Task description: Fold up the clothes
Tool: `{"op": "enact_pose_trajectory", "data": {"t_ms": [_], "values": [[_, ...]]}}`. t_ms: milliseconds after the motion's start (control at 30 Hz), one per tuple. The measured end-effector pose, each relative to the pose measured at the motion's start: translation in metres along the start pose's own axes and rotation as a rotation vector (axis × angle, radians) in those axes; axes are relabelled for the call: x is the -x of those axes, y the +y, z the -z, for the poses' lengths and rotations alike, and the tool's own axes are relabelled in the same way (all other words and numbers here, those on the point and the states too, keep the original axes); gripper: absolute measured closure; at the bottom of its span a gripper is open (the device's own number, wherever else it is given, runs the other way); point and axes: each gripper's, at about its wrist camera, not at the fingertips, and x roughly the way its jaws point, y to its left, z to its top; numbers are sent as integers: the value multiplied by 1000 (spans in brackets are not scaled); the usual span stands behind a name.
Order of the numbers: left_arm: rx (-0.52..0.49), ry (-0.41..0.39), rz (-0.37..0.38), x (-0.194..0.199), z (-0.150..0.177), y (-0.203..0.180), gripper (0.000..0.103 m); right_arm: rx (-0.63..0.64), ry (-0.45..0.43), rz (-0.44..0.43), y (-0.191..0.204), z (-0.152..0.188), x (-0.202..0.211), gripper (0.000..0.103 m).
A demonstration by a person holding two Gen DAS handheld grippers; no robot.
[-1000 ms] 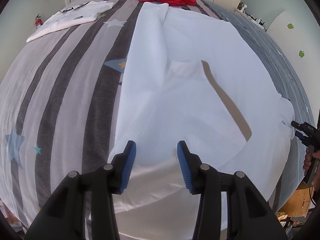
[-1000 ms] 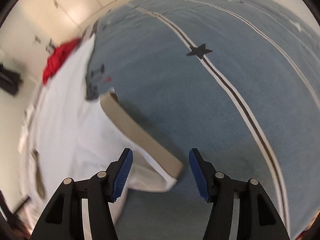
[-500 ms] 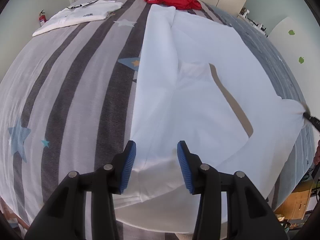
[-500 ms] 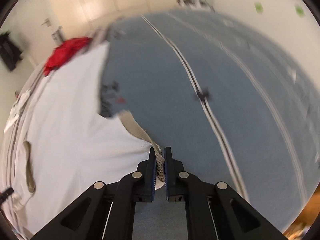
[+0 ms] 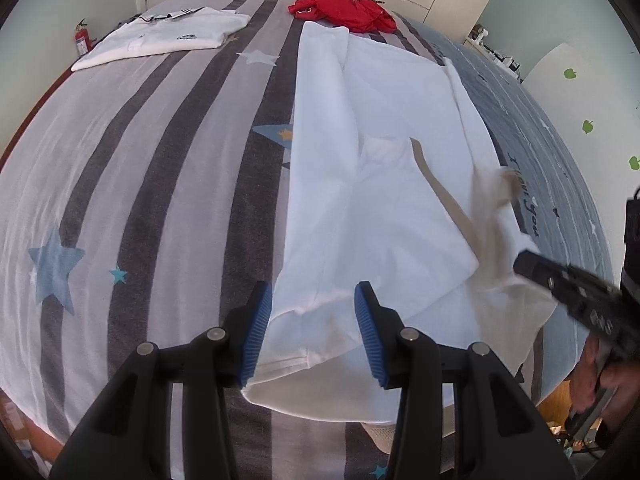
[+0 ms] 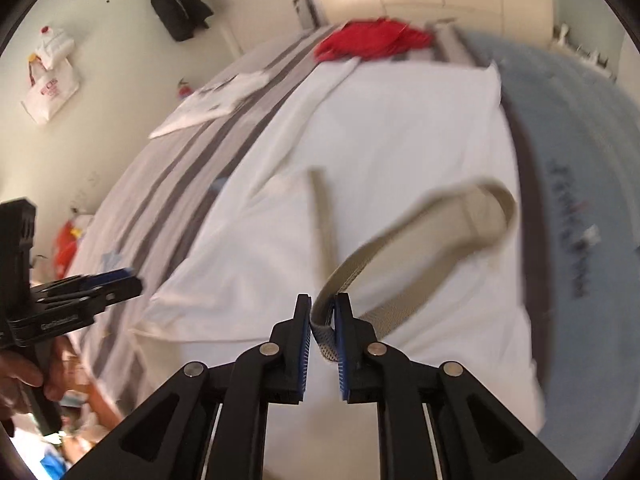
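meanwhile right claw [image 6: 322, 332] opening, ribbed beige cuff [image 6: 326, 334] between

- My right gripper [image 5: 532, 266] smears with motion; its tips hide behind the blurred white garment [image 5: 384, 208].
- Blue lettering [image 6: 572, 236] on the bedcover is unreadable.

Your white shirt [image 5: 384, 184] lies spread on the striped bed [image 5: 160, 168], one side folded over, its beige-trimmed sleeve [image 6: 404, 248] lifted above the body.
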Motion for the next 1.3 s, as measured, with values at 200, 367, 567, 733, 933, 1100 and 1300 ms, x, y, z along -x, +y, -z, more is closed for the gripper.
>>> {"op": "enact_pose_trajectory", "data": {"t_ms": [200, 367, 567, 733, 933, 1100, 1300], "values": [[-28, 2, 83, -18, -12, -27, 63, -26, 5, 51, -24, 22, 18, 80], [-69, 28, 203, -42, -29, -70, 63, -60, 25, 225, -79, 39, 31, 80], [-177, 96, 281, -71, -33, -126, 63, -65, 16, 298, -105, 46, 39, 80], [-193, 170, 234, -94, -30, -138, 63, -61, -16, 300, -104, 45, 51, 80], [-203, 207, 242, -105, -24, -138, 63, -92, -16, 277, -115, 46, 57, 67], [-201, 217, 260, -108, -28, -137, 102, -132, 30, 187, -140, 46, 35, 67], [-161, 151, 283, -87, -33, -130, 102, -112, 47, 72, -137, 37, 25, 96]]}}
